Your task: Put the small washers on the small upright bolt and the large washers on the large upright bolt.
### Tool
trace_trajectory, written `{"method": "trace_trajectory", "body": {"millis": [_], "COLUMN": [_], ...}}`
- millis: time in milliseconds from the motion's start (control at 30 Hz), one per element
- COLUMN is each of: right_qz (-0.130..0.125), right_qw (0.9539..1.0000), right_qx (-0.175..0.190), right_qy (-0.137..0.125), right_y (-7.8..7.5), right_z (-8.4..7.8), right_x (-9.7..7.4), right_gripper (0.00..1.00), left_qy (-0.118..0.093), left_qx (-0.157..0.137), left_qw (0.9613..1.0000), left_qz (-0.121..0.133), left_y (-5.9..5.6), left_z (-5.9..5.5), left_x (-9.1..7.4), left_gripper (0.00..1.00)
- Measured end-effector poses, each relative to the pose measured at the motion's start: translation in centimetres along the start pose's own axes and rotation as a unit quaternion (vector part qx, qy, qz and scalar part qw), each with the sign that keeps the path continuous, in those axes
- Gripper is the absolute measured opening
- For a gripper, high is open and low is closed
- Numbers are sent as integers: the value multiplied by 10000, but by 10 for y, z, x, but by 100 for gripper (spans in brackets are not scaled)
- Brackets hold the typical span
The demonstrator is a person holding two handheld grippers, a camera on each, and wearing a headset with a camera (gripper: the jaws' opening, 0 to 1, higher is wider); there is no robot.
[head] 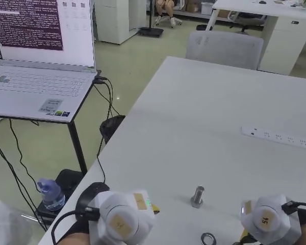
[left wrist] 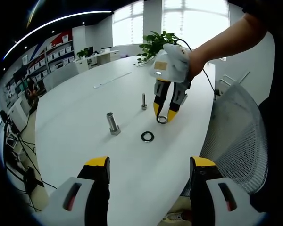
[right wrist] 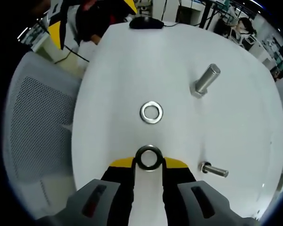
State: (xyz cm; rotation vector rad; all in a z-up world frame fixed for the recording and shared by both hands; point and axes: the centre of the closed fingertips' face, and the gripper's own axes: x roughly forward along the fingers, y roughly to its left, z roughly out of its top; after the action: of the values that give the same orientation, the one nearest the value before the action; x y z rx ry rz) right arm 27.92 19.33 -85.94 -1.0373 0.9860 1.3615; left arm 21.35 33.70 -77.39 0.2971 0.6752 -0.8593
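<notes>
The large upright bolt [head: 197,196] [left wrist: 113,123] [right wrist: 206,80] stands on the white table [head: 194,127]. The small upright bolt [left wrist: 144,101] [right wrist: 214,170] stands farther along. One washer [head: 208,238] [left wrist: 147,136] [right wrist: 151,112] lies flat on the table between them. My right gripper [right wrist: 149,162] [left wrist: 163,115] is shut on another washer [right wrist: 149,157] [left wrist: 162,119], held on edge just above the table near the small bolt. My left gripper [left wrist: 150,165] is open with nothing between its fingers, back from the bolts at the table's edge.
A laptop [head: 35,76] sits on a stand to the left, with cables and a water bottle [head: 51,194] on the floor below. A power strip [head: 278,138] lies at the right of the table. A grey chair [head: 224,48] stands at the far end and a mesh chair [left wrist: 236,136] beside me.
</notes>
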Motion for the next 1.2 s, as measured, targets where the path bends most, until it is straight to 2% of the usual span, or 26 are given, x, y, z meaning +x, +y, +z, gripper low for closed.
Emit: {"method": "trace_trajectory", "body": {"millis": [233, 567, 800, 1033, 1200], "right_qz": [-8, -71, -162, -164, -177], "right_qw": [10000, 9998, 9995, 9995, 9992], "right_qx": [44, 136, 177, 96, 122], "right_qy": [-12, -120, -202, -271, -345], "right_y": [-6, -18, -34, -43, -49], "right_z": [7, 19, 31, 51, 60], "right_x": [-18, -43, -52, -59, -60], "right_gripper": [22, 22, 22, 22, 22], "left_qy": [-29, 39, 0, 18, 12], "left_qx": [-11, -23, -25, -51, -62], "left_qw": [10000, 10000, 10000, 9999, 10000], "left_qz": [52, 36, 77, 92, 72], "left_y": [1, 1, 2, 3, 2], "left_z": [0, -3, -2, -5, -5], "left_x": [1, 3, 3, 3, 4], "left_gripper": [74, 79, 81, 82, 82]}}
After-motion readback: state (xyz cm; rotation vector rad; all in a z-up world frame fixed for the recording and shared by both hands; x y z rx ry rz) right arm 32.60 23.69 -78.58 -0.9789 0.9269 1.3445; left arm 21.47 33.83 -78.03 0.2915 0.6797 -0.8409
